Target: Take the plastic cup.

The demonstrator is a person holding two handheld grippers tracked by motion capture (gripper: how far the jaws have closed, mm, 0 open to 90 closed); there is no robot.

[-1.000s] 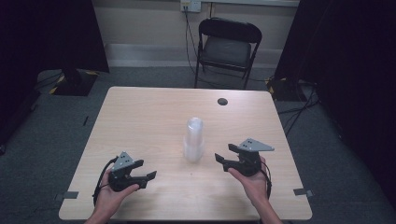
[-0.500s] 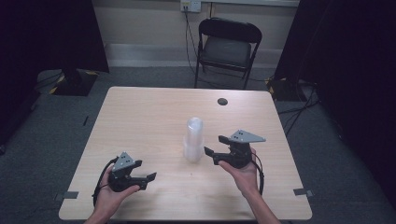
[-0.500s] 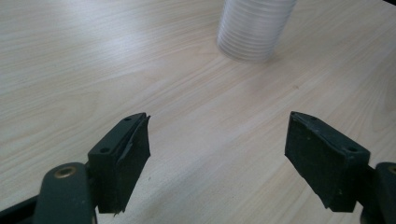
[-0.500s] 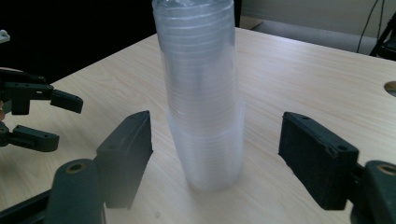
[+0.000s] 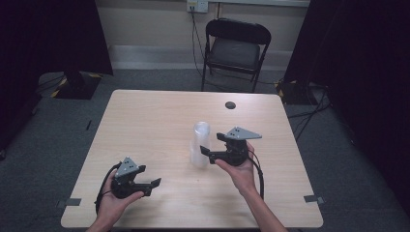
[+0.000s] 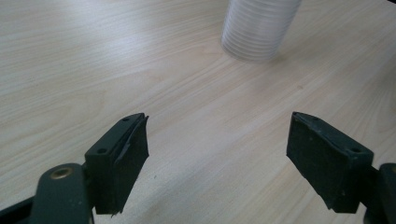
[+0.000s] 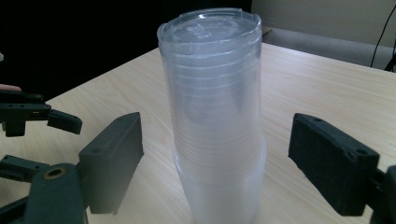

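One stack of clear cups point(image 5: 200, 145) is standing upright, mouths down, near the middle of the surface point(image 5: 154, 125), its long axis vertical. Two tools are hovering: the right tool point(image 5: 205, 151) is gaping wide either side of the stack, gripping nothing; the left tool point(image 5: 153, 184) is spread open, empty, well apart.

Clear, ribbed plastic cup stack point(image 7: 215, 116), glossy and see-through. Pale wood-grain tabletop point(image 5: 145, 125), smooth with a soft sheen. Matt black plastic right tool point(image 7: 215, 154), pads dull and slightly rough-edged.
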